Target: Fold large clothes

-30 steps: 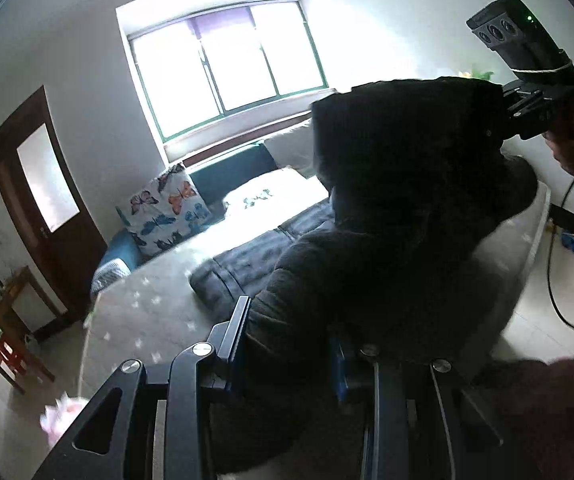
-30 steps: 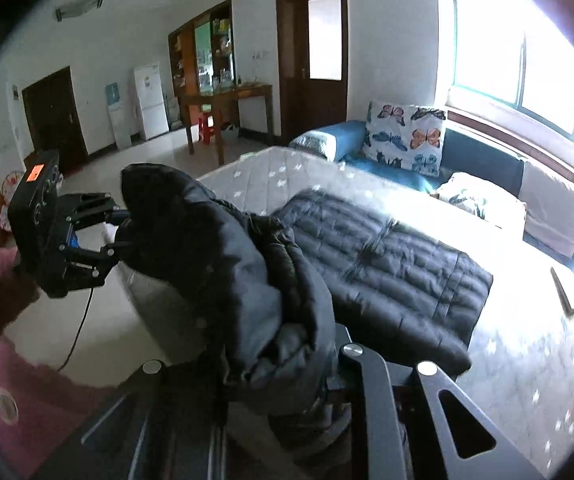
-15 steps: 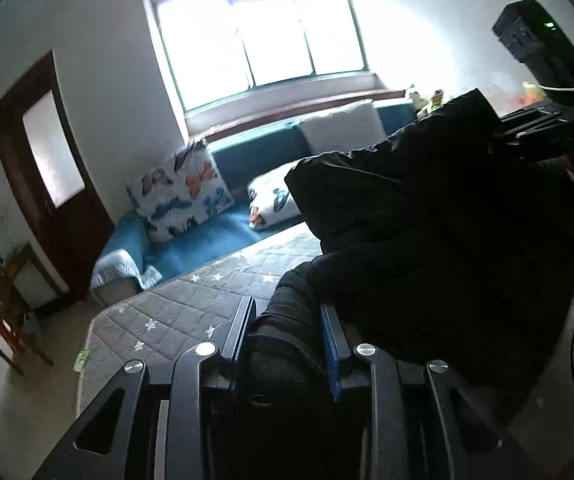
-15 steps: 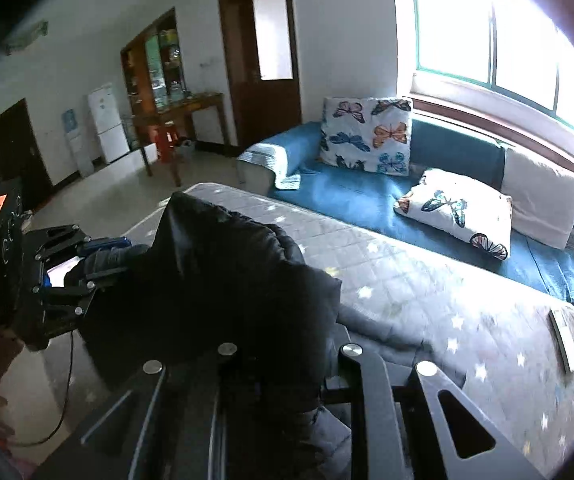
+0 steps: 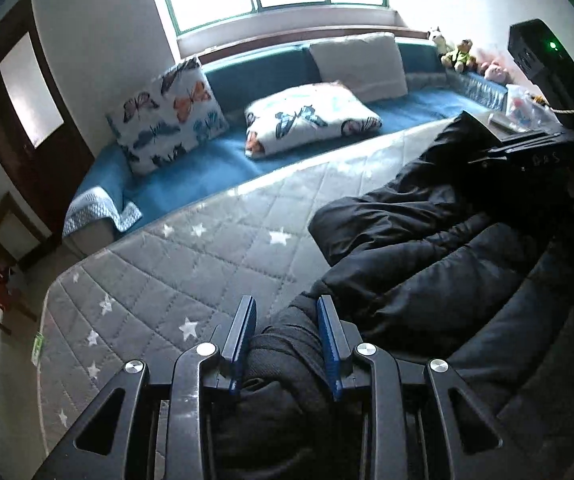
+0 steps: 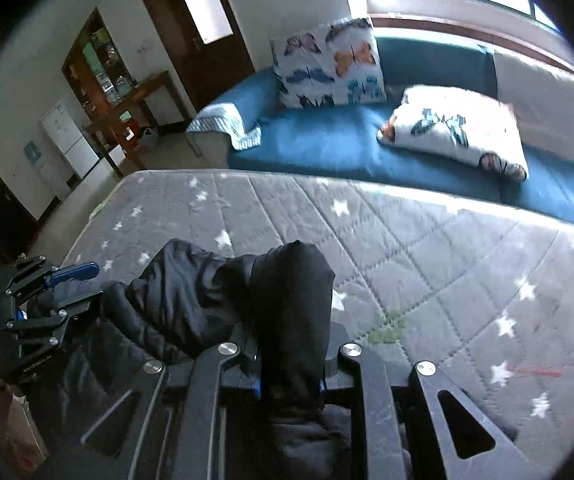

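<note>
A black puffer jacket [image 5: 427, 248] lies bunched on the grey star-print mattress [image 5: 175, 280]. At the bottom of the left wrist view, my left gripper [image 5: 287, 308] is shut on a thick fold of it, blue pads [image 5: 243, 340] pressing both sides. My right gripper [image 6: 291, 344] is shut on another bunch of the jacket [image 6: 191, 300], and the cloth hides its fingertips. Each gripper shows in the other's view: the right gripper [image 5: 527, 148] at the jacket's far right edge, the left gripper [image 6: 59, 288] at its left end. Both hold the cloth low over the mattress.
A blue sofa [image 5: 207, 176] runs behind the mattress, with butterfly cushions [image 5: 167, 116], a white cushion [image 5: 359, 64] and soft toys [image 5: 463, 56] under the window. A dark door [image 6: 203, 20], wooden table [image 6: 135, 96] and white fridge [image 6: 71, 140] stand at the left.
Both grippers swept the lifted jacket edge forward across the mattress towards the sofa and lowered it. The jacket, held high before, now lies doubled over near the mattress.
</note>
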{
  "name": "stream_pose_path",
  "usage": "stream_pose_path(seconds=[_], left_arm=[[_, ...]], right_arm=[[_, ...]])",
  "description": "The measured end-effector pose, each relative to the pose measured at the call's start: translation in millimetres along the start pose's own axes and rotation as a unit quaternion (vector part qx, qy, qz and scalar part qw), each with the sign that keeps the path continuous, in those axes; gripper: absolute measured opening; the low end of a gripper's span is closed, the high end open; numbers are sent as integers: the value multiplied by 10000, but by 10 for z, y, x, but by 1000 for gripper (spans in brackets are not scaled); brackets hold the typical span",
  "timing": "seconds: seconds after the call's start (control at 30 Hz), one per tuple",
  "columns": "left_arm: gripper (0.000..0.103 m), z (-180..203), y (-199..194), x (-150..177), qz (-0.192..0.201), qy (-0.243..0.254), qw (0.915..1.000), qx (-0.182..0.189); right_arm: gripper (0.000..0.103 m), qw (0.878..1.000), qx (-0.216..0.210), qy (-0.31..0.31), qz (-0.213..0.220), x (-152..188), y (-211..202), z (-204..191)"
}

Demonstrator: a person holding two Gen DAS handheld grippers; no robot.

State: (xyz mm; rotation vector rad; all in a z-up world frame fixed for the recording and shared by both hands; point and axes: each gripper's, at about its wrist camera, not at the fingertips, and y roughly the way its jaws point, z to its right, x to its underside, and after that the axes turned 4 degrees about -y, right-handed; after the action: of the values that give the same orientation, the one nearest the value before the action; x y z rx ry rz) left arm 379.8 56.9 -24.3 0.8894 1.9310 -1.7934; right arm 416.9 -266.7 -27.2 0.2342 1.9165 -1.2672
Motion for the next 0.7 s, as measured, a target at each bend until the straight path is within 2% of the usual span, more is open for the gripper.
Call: stream_pose_path(seconds=[0.23,0.33,0.43,0.57,0.7], left_arm=[[44,7,451,208,-233,213,9988,-372],[47,-24,529,269,-261,85,9991,-327],[51,-135,664,296,-373,-108,9990,-240],[53,-176,700,317,-414,-228,9987,-181],[56,-160,727,329,-395,-163,9985,-329]], right_arm=[[23,9981,-288,494,-238,39,240,243],[27,9962,-307,695,-421,96,415,343],[29,9951,-398,813,-404,102,485,398],[31,9933,-481,997,-322,93,398,468],[31,9953,-419,868,-4,-2,61,370]])
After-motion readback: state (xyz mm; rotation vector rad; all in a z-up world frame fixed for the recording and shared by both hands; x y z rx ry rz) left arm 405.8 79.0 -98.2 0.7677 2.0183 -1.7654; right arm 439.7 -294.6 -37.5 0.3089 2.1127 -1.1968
